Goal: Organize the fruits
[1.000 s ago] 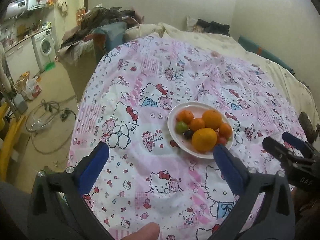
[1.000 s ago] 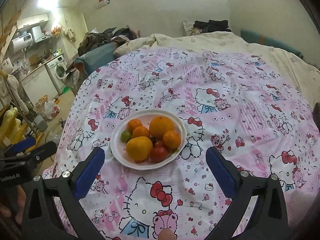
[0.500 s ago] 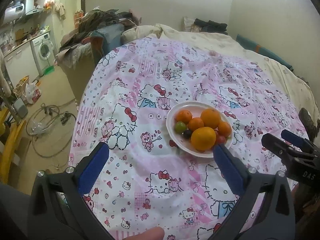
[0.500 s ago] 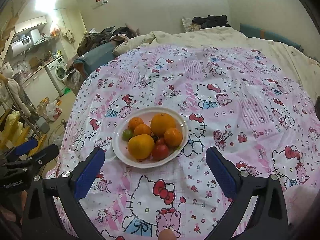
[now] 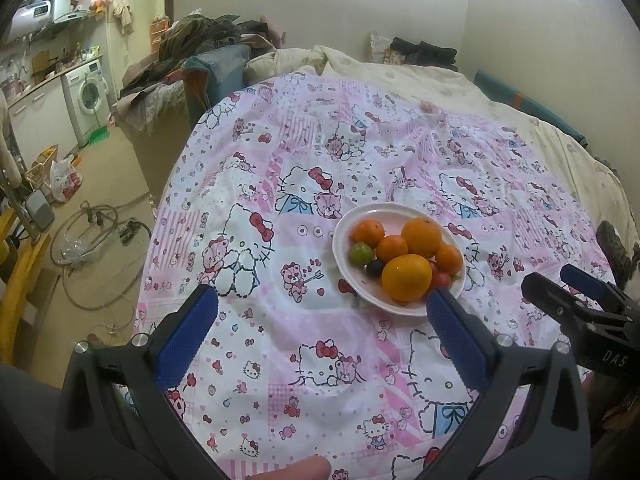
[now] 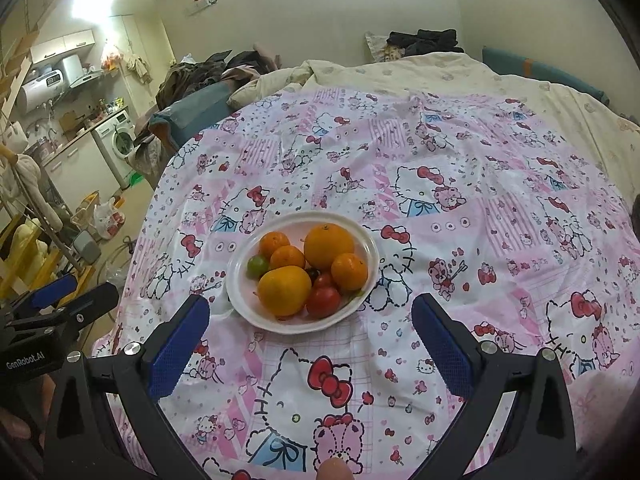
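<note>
A white plate (image 5: 343, 227) (image 6: 240, 280) sits on the pink cartoon-print cloth, heaped with fruit: two big oranges (image 5: 407, 278) (image 6: 329, 246), smaller tangerines (image 5: 368, 233) (image 6: 349, 271), a green fruit (image 5: 361, 253) (image 6: 257, 266), a dark grape (image 5: 375, 267) and red tomatoes (image 6: 323, 301) (image 5: 440, 279). My left gripper (image 5: 320, 320) is open, hovering short of the plate and left of it. My right gripper (image 6: 310, 322) is open too, just in front of the plate, nothing between its fingers. Each gripper shows at the edge of the other's view (image 5: 576, 300) (image 6: 68, 296).
The cloth (image 5: 280, 184) covers a bed with a cream quilt (image 6: 440, 76) behind. Beyond the left edge lie floor cables (image 5: 96, 236), a washing machine (image 5: 90, 92) and a pile of clothes (image 5: 200, 40).
Both grippers have risen and tilted slightly; the plate sits a little further along in both views. Nothing has been gripped and the fruit has not moved.
</note>
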The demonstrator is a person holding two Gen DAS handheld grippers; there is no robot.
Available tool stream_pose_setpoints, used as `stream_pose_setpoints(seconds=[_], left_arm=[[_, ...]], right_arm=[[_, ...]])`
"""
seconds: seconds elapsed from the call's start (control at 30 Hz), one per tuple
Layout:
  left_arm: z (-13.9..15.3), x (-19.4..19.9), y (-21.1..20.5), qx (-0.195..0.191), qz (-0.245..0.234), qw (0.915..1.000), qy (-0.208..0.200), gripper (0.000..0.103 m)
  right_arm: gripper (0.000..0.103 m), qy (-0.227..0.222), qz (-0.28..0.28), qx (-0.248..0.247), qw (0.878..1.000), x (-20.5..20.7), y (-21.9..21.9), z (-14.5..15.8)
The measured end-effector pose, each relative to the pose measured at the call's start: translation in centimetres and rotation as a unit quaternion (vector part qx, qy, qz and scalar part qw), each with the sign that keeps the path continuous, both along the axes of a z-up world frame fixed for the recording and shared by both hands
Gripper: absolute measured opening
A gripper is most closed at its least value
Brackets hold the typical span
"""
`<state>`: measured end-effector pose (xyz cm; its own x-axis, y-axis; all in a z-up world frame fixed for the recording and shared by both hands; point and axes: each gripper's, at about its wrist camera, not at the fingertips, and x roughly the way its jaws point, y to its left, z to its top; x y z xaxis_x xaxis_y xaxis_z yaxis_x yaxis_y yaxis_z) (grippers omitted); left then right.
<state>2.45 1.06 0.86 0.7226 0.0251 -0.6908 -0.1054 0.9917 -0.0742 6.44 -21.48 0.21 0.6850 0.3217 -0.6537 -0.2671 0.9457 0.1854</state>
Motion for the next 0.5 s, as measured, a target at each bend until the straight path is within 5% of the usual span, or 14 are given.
stream_pose_setpoints(seconds=[0.5], left_arm=[[-0.16,0.06,0.17,-0.014,-0.002,0.9999,0.007,0.103]], right_arm=[[0.103,0.005,0.004,-0.002,1.000,0.07,0.35,-0.39]])
